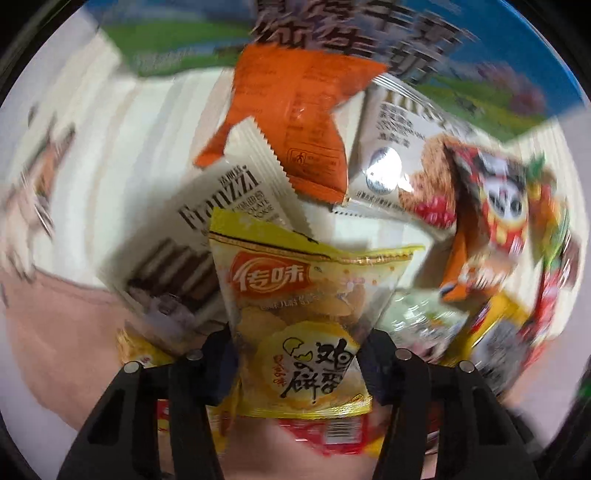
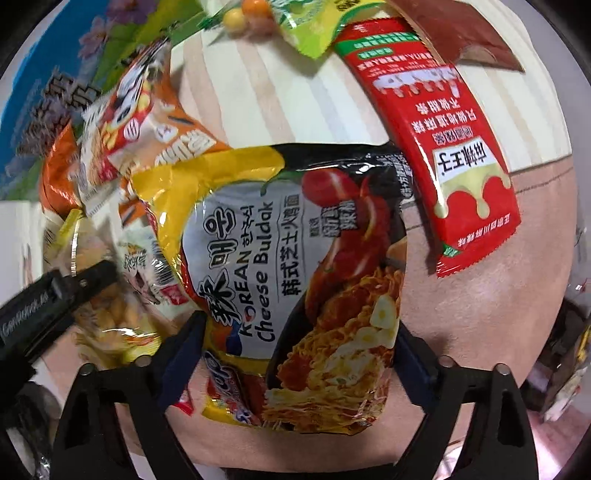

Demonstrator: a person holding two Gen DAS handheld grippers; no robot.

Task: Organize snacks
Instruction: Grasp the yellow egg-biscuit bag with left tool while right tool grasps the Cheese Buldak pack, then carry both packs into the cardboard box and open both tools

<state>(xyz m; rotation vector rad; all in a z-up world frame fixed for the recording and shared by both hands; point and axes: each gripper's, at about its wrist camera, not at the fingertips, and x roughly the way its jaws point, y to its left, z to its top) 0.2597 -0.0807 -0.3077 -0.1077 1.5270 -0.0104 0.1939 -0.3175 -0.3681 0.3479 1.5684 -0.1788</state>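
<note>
My left gripper [image 1: 297,354] is shut on a yellow egg-biscuit packet [image 1: 299,325], which stands up between the fingers. Behind it lie a white Franzzi cookie packet [image 1: 207,236], an orange packet [image 1: 295,122] and a white cereal-bar packet [image 1: 399,166]. My right gripper [image 2: 299,354] is shut on a Korean Cheese Buldak noodle packet [image 2: 295,280] with a yellow and black wrapper. A long red sauce packet [image 2: 443,140] lies to its right. The left gripper's black body [image 2: 48,306] shows at the left of the right wrist view.
A large blue and green milk carton [image 1: 369,33] lies at the back. A red and orange cartoon snack bag [image 1: 491,206] sits at right. Snacks rest on a pale wooden board [image 2: 280,96] over a pinkish table [image 2: 461,314]. Green packets and candy balls [image 2: 243,14] lie far back.
</note>
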